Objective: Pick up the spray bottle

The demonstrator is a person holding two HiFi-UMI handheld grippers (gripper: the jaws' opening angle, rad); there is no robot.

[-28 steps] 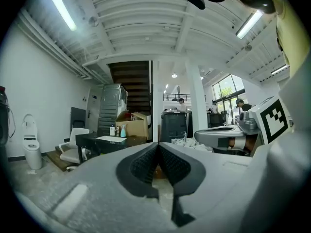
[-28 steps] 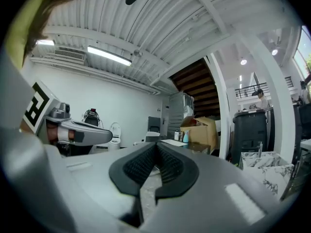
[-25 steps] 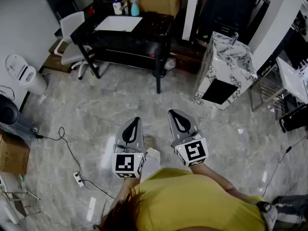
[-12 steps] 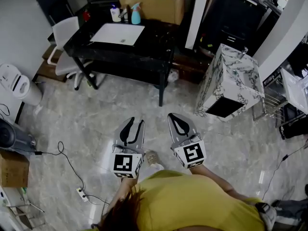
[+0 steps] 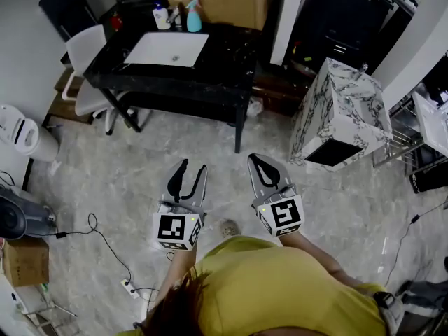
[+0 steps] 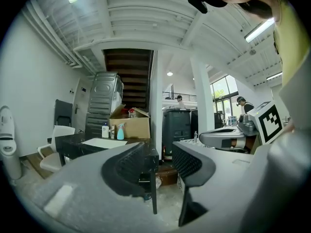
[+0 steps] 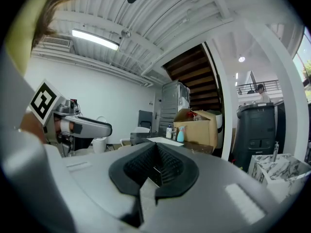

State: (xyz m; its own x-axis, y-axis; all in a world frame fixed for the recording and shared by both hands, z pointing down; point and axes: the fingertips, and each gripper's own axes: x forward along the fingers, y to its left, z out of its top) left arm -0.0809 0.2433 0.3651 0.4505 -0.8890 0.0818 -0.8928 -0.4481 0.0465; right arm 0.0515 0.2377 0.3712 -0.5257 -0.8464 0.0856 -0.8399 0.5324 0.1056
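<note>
A light blue spray bottle (image 5: pixel 194 17) stands at the far edge of a black table (image 5: pixel 231 51), next to a white pump bottle (image 5: pixel 161 17). The same spray bottle (image 6: pixel 120 131) appears small and distant in the left gripper view, and the spray bottle (image 7: pixel 180 134) likewise in the right gripper view. My left gripper (image 5: pixel 192 169) is held level over the floor, well short of the table; its jaws are opening and nothing is between them. Beside it, my right gripper (image 5: pixel 260 161) is shut and empty.
A white sheet (image 5: pixel 166 48) lies on the table and a cardboard box (image 5: pixel 220 2) sits behind the bottles. A white chair (image 5: pixel 82 61) stands left of the table, a marbled cabinet (image 5: pixel 339 114) to the right. Cables and a power strip (image 5: pixel 130 285) lie on the floor at left.
Both grippers and the person have moved forward toward the black table, which sits nearer in the view. The left gripper's jaws went from shut to parted.
</note>
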